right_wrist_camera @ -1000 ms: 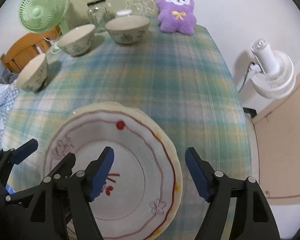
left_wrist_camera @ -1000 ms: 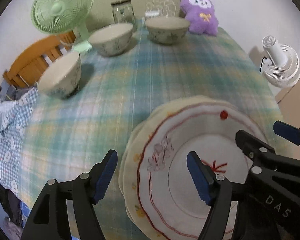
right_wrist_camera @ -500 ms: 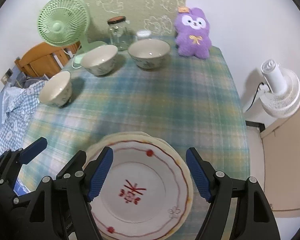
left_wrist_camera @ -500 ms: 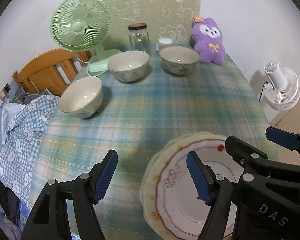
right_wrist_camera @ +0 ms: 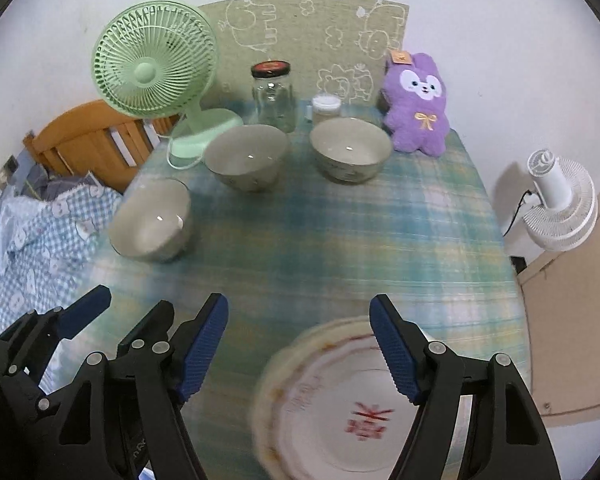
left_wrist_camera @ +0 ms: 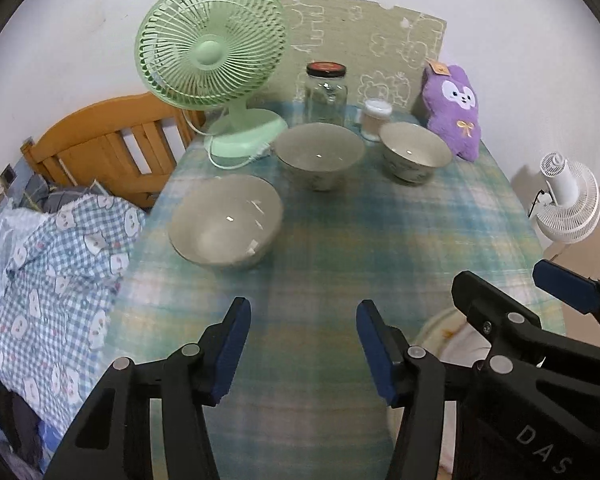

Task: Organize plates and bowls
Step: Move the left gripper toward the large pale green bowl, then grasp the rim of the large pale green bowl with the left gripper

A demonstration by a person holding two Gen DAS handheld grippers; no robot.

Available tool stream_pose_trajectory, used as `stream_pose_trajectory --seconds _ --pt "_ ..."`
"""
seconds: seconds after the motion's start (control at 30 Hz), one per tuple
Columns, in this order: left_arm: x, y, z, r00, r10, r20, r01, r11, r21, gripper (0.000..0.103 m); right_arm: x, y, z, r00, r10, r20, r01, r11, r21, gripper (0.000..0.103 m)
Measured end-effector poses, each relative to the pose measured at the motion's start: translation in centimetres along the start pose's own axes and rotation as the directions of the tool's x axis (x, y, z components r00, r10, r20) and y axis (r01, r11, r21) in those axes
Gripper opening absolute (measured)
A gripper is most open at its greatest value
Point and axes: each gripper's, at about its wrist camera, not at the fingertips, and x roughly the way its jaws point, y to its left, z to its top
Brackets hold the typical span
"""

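Note:
Three pale bowls stand apart on the plaid tablecloth: a near left bowl (left_wrist_camera: pixel 226 224) (right_wrist_camera: pixel 150 222), a middle bowl (left_wrist_camera: pixel 319 156) (right_wrist_camera: pixel 246 160) and a far right bowl (left_wrist_camera: pixel 415 156) (right_wrist_camera: pixel 350 154). A stack of red-rimmed plates (right_wrist_camera: pixel 340 404) lies at the table's near edge; only its rim (left_wrist_camera: pixel 440 326) shows in the left wrist view. My left gripper (left_wrist_camera: pixel 302 344) is open and empty, above bare cloth short of the near left bowl. My right gripper (right_wrist_camera: pixel 300 346) is open and empty, above the stack's far edge.
Along the back of the table (right_wrist_camera: pixel 380 232) stand a green fan (left_wrist_camera: pixel 210 52), a glass jar (left_wrist_camera: pixel 326 94), a small white-lidded jar (left_wrist_camera: pixel 376 118) and a purple plush (left_wrist_camera: pixel 454 110). A white fan (left_wrist_camera: pixel 568 200) is beyond the right edge. Checked bedding (left_wrist_camera: pixel 52 272) and a wooden headboard (left_wrist_camera: pixel 100 152) lie left.
Both grippers have pulled back and risen from over the plate stack. The stack has slid low in both views and the bowls and fan have come into fuller view. Both grippers stay open.

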Motion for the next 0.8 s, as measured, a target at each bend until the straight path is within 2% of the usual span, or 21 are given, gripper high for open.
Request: stream_pose_trajectory --seconds 0.13,0.23,0.4,0.7,0.8 --pt "1.3 3.5 1.0 1.0 -0.012 -0.006 0.012 1.0 0.014 0.058 1.2 3.4 1.3 1.0 -0.003 0.009 0.003 1.0 0.011 0.075" --pt "2.4 5.6 1.7 1.0 -0.009 0.0 0.009 1.0 0.015 0.058 2.5 5.4 2.2 1.0 0.006 0.009 -0.006 0.999 0.034 0.067" --pt "4.5 8.3 3.5 1.0 0.008 0.013 -0.009 0.999 0.032 0.057 4.9 7.8 4.0 1.0 0.006 0.01 -0.007 0.998 0.067 0.066" --pt "9.2 11.5 5.6 1.0 0.025 -0.01 -0.024 0.999 0.038 0.049 9.8 10.6 6.4 1.0 0.008 -0.017 -0.006 0.995 0.096 0.062" --pt "10.9 12.1 5.9 0.999 0.019 -0.03 -0.018 0.999 0.042 0.043 11.5 11.3 6.8 1.0 0.002 -0.031 0.001 0.996 0.094 0.058"
